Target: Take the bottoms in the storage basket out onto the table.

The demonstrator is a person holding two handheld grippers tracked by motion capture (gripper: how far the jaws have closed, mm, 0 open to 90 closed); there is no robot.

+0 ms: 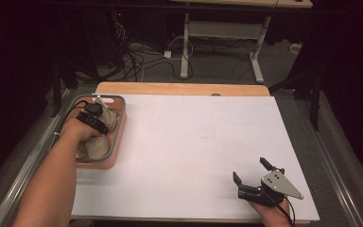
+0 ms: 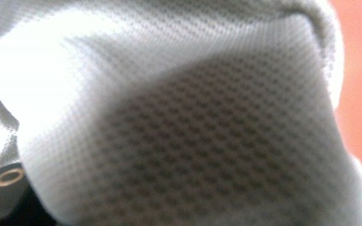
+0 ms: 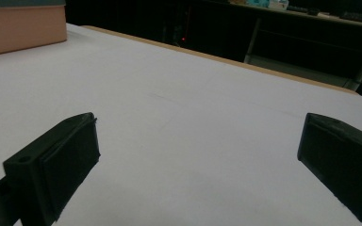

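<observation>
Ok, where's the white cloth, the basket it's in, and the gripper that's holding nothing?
white cloth (image 2: 184, 122): left gripper view, on its mesh weave.
basket (image 1: 119, 124): high view, on its grey right rim.
right gripper (image 1: 251, 169): high view, midway between its open fingertips.

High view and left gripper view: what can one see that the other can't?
High view: the whole white table, the pink bin's grey rim, the left hand-held gripper down inside it, and the right hand-held gripper open over the table. Left gripper view: the cloth's tiny mesh weave, very close. Both: the pale cloth and pink bin.
</observation>
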